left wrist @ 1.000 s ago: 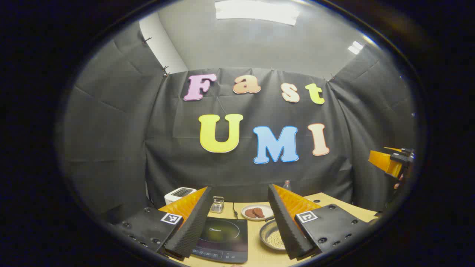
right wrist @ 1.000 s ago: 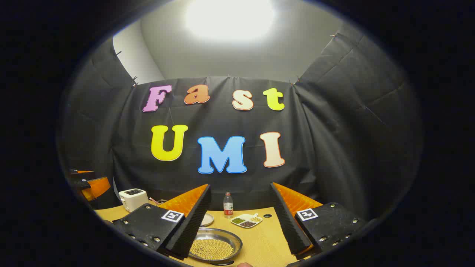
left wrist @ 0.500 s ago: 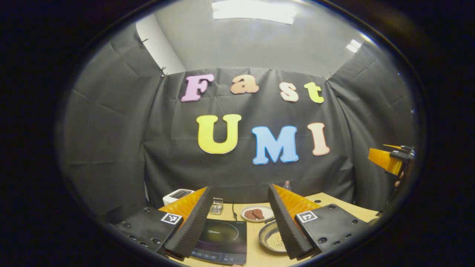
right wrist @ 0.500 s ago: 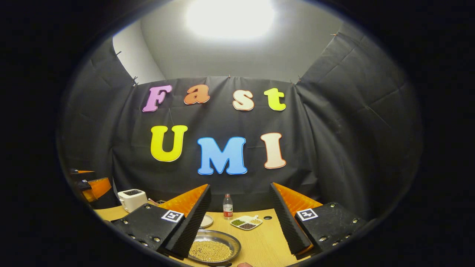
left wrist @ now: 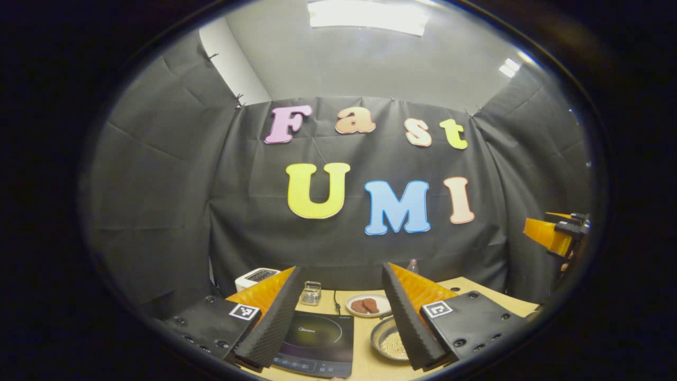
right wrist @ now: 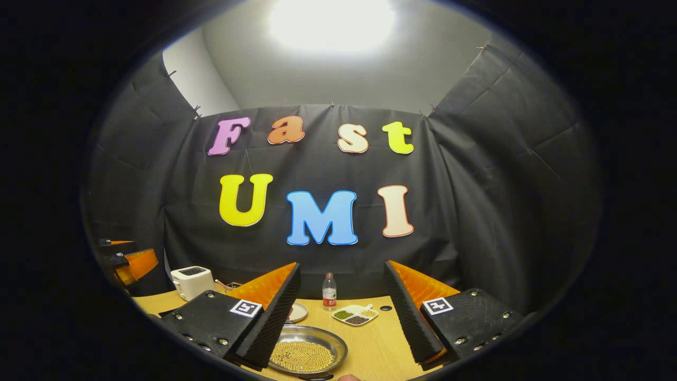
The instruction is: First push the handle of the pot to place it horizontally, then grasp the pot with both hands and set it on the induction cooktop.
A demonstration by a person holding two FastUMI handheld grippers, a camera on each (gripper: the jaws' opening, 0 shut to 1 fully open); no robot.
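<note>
While below open right gripper [right wrist: 341, 312], pot [right wrist: 307, 355].

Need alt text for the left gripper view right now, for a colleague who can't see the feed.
The left gripper is open above a wooden table, with the black induction cooktop between its fingers. The metal pot, holding small pale beads, sits on the table just right of the cooktop. Behind are a plate of brown food, a white toaster and the right gripper at the far right.
</note>
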